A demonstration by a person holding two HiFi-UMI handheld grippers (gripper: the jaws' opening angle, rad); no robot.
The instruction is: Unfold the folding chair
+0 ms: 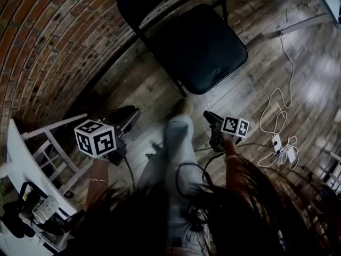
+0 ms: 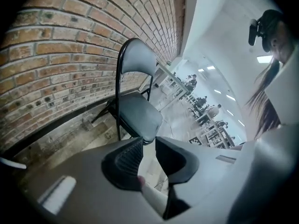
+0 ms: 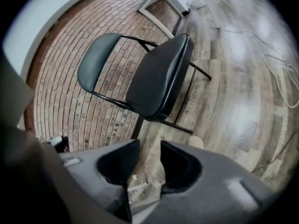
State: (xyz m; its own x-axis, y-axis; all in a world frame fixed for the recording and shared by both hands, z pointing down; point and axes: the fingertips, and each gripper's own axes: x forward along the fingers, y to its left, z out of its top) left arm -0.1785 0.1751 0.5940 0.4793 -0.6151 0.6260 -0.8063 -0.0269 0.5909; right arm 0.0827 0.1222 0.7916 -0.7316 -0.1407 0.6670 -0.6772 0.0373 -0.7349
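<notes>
The black folding chair (image 1: 197,47) stands unfolded on the wooden floor next to the brick wall, with its seat down and its backrest toward the wall. The left gripper view shows the chair (image 2: 138,115) ahead of the jaws, and so does the right gripper view (image 3: 159,78). My left gripper (image 1: 130,116) is held low at the left, well short of the chair. Its jaws (image 2: 148,146) stand apart with nothing between them. My right gripper (image 1: 210,117) hangs at the right, also away from the chair, and its jaws (image 3: 149,150) are parted and empty.
The curved brick wall (image 1: 48,41) runs along the left. A white table (image 1: 21,159) with black gear on it stands at the lower left. White cables and a power adapter (image 1: 277,142) lie on the floor at the right. The person's leg (image 1: 178,143) is between the grippers.
</notes>
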